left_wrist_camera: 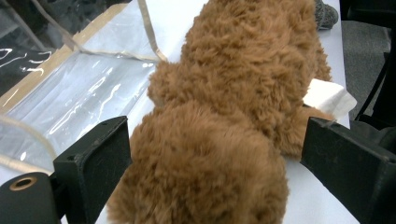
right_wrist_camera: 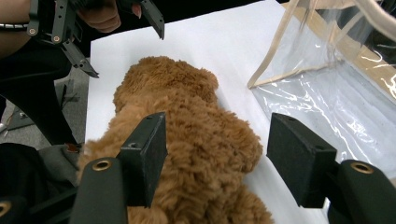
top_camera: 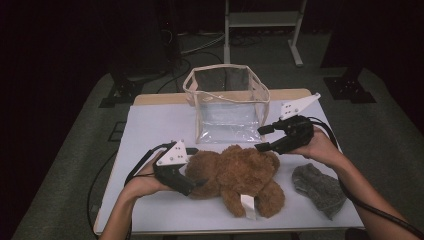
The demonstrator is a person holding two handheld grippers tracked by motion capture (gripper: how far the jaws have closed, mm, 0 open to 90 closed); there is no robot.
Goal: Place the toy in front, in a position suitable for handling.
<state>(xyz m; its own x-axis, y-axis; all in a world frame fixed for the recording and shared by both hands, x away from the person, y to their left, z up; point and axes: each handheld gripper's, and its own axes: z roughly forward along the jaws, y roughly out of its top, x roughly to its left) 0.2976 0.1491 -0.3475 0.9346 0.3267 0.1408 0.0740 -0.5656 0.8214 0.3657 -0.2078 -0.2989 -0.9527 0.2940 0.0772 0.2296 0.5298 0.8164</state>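
Note:
A brown plush bear (top_camera: 240,175) lies on the white table (top_camera: 160,125), with a white tag (top_camera: 248,205) by its legs. Behind it stands a clear plastic bag (top_camera: 227,102) with beige trim, its top open. My left gripper (top_camera: 196,184) is at the bear's left end. In the left gripper view the bear (left_wrist_camera: 219,140) sits between the wide jaws of that gripper (left_wrist_camera: 215,158), with a gap on the right side. My right gripper (top_camera: 264,138) hovers open above the bear's right end, near the bag's front. In the right gripper view that gripper (right_wrist_camera: 219,158) is above the bear (right_wrist_camera: 187,140).
A grey knitted cloth (top_camera: 317,187) lies at the table's front right, under my right forearm. A metal stand (top_camera: 262,25) rises on the floor beyond the table. Dark floor surrounds the table on all sides.

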